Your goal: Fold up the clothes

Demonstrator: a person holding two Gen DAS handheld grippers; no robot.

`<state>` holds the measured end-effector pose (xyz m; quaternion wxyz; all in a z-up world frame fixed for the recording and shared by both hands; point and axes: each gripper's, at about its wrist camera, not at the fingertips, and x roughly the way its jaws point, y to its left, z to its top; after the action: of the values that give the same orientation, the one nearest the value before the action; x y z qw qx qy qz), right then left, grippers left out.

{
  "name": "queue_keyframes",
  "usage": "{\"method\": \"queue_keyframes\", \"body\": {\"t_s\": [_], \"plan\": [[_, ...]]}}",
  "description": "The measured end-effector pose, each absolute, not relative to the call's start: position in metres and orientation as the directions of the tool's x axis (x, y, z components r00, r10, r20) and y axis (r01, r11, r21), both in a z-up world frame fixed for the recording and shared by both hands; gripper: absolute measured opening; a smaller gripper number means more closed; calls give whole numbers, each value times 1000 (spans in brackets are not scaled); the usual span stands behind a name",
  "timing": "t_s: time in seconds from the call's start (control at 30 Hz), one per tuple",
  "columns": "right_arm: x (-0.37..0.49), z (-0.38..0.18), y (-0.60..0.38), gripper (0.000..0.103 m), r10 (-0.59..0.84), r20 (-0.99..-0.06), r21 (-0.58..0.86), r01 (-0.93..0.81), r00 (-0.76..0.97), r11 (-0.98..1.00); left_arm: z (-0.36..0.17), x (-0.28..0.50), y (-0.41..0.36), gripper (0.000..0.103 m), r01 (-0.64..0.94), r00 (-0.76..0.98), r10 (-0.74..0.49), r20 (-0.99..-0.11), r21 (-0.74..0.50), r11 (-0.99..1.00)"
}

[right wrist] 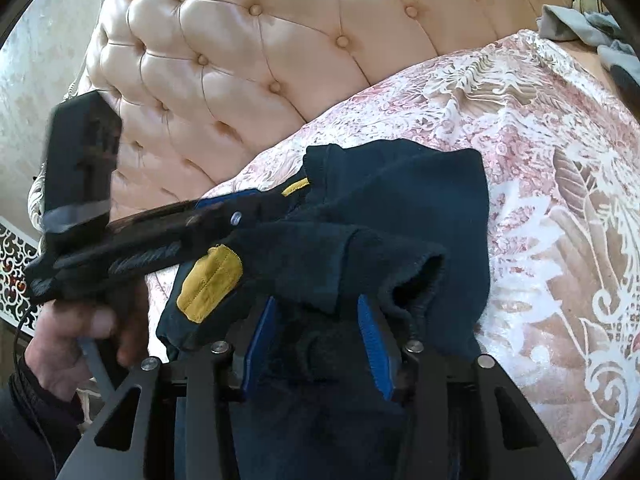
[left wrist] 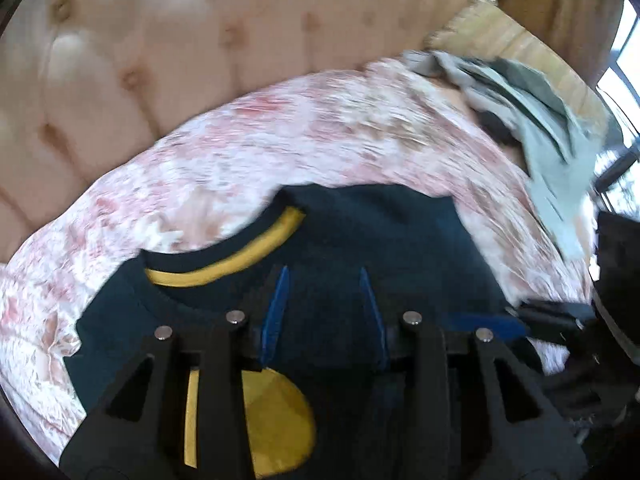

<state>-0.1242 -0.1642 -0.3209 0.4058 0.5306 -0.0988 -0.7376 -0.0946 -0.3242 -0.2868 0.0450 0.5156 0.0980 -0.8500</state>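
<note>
A pink flowered bedspread (right wrist: 540,168) is spread below a padded headboard (right wrist: 260,52), with grey clothes (left wrist: 532,108) heaped far off. A dark blue top (right wrist: 400,200) is bunched between both spread claws, the left gripper (left wrist: 325,276) and the right gripper (right wrist: 316,304), and is pinched by neither.

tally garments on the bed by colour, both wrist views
Navy with yellow trim: 1, the navy garment under both grippers.
Grey: 1 loose grey pile at the far bedspread edge; pieces inside cannot be told apart.
Total: 2
</note>
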Motion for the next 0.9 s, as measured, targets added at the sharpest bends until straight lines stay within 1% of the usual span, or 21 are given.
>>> {"method": "queue_keyframes", "body": {"t_s": [0.07,0.1,0.13,0.17,0.23,0.27,0.3,0.37,0.4,0.43,0.53,0.57,0.6,0.63,0.67,0.7,0.73,0.8,0.83,0.9], "plan": [[-124,-321,-163,41,-708,-698,583,488,-108,-650,-306,-103,-317,43,209,-389,-70,-918,-15,-978],[-125,-321,-163,39,-706,-700,582,487,-106,-651,-307,-104,-321,45,247,-383,-80,-920,-19,-969],[-125,-322,-163,37,-703,-703,578,490,-106,-652,-302,-101,-330,45,297,-403,-66,-913,-63,-953],[-125,-322,-162,33,-700,-706,574,493,-105,-653,-293,-95,-342,45,354,-433,-56,-900,-112,-929],[-129,-325,-157,21,-703,-704,582,484,-102,-654,-268,-65,-367,45,452,-519,-64,-852,-210,-867],[-131,-328,-154,15,-706,-701,590,474,-101,-654,-254,-40,-382,45,506,-561,-88,-823,-258,-823],[-132,-328,-152,14,-712,-695,596,476,-99,-647,-244,-15,-393,45,555,-587,-120,-801,-291,-779],[-132,-330,-150,13,-725,-682,607,481,-94,-633,-240,30,-398,45,590,-608,-140,-781,-327,-738],[-133,-330,-149,13,-732,-676,612,484,-91,-626,-242,45,-396,45,594,-603,-145,-784,-321,-737],[-129,-325,-151,14,-717,-689,584,505,-104,-635,-248,52,-389,45,597,-582,-157,-798,-289,-748],[-116,-306,-160,23,-666,-731,485,570,-151,-663,-274,53,-363,45,599,-516,-206,-831,-178,-781],[-107,-302,-163,33,-649,-738,430,611,-185,-665,-283,50,-352,45,594,-498,-233,-835,-133,-793],[-98,-297,-165,48,-632,-742,371,649,-222,-664,-289,46,-342,45,583,-479,-264,-837,-78,-809],[-89,-293,-168,57,-616,-744,309,684,-259,-661,-294,43,-333,46,565,-458,-298,-837,-15,-825],[-80,-288,-171,70,-601,-742,245,715,-297,-655,-299,39,-324,47,545,-439,-333,-835,47,-837],[-75,-296,-177,70,-553,-780,182,738,-294,-650,-304,36,-315,48,522,-420,-368,-830,110,-846],[-67,-302,-182,70,-508,-810,115,769,-294,-629,-304,36,-309,48,507,-411,-386,-826,145,-850],[-60,-295,-178,70,-502,-811,89,787,-298,-611,-297,41,-306,48,495,-421,-392,-818,154,-855],[-57,-291,-176,70,-502,-811,79,794,-301,-603,-289,46,-306,48,500,-473,-374,-798,107,-860],[-71,-275,-162,69,-563,-765,152,763,-312,-629,-274,53,-305,49,507,-581,-340,-739,-2,-862]]}}
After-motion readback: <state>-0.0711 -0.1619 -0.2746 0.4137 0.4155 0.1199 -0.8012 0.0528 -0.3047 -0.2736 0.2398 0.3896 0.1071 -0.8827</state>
